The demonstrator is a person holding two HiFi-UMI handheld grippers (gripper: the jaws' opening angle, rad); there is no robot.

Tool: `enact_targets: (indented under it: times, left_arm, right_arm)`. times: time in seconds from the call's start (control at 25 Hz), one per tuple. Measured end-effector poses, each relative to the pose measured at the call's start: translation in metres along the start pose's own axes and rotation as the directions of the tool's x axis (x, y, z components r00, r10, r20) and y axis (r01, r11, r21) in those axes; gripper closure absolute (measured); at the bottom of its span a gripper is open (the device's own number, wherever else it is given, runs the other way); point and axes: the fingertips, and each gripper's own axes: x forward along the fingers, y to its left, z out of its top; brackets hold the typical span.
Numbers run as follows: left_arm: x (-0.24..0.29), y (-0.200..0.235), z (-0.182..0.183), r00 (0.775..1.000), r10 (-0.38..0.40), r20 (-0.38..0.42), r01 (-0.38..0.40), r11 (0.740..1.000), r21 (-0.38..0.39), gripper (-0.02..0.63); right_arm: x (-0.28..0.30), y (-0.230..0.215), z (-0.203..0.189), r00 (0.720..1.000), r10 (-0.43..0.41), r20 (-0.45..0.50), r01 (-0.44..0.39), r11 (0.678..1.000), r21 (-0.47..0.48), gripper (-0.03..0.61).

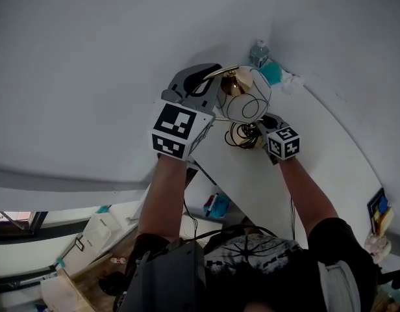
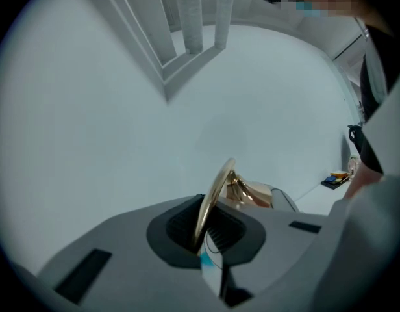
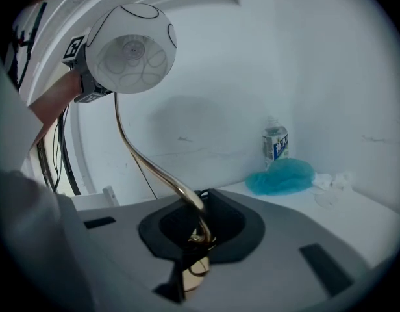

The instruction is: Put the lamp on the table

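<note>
White walls close round a corner where a white table (image 1: 317,145) carries a crumpled blue cloth (image 3: 282,175) and a water bottle (image 3: 275,143), both at the wall and clear of the lamp (image 1: 247,95). It hangs above the table's far end: a white globe shade with thin black rings on a curved gold stem. The left gripper (image 2: 203,239) is clamped on the stem near the shade, and the right gripper (image 3: 193,252) grips it lower down (beside a tangle of black cord (image 1: 242,135)). The jaws hide the base.
</note>
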Motion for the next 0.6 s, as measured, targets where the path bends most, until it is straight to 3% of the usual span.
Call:
enact_targets:
  times: [0.6]
  left_arm:
    - [0.053,0.021,0.004,0.996,0.054,-0.072,-0.042,0.986,0.160,0.598]
  right_arm:
    - [0.082,-0.027,0.018,0.998,0.061,0.029,-0.062,0.997,0.035,0.552]
